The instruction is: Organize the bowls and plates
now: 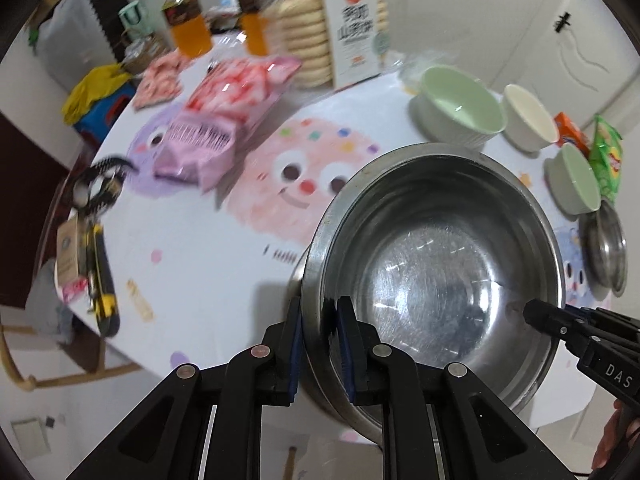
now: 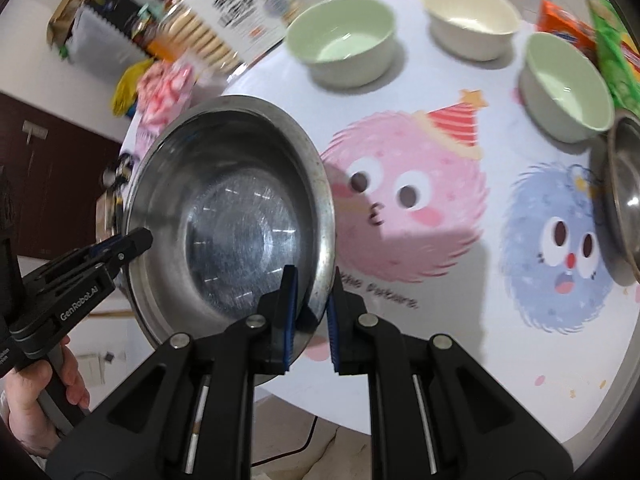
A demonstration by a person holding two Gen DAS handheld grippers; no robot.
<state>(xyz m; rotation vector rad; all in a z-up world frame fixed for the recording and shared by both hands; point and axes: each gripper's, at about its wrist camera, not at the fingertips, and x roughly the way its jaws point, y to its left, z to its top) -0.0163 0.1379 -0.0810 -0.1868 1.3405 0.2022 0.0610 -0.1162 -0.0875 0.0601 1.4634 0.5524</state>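
A large steel bowl (image 1: 432,264) is held between both grippers above the table's near edge; it also shows in the right wrist view (image 2: 236,216). My left gripper (image 1: 318,344) is shut on its left rim. My right gripper (image 2: 312,320) is shut on its right rim, and it shows in the left wrist view (image 1: 568,328). Two green bowls (image 2: 344,40) (image 2: 564,88) and a cream bowl (image 2: 468,16) stand at the far side. A second steel bowl (image 2: 624,184) sits at the right edge.
The round table (image 2: 460,352) has a cartoon-monster cover. Biscuit box (image 1: 352,28), juice bottles (image 1: 188,20), pink snack bags (image 1: 224,120) and scissors (image 1: 96,216) lie at the far left. Chip bags (image 2: 612,52) lie at the far right.
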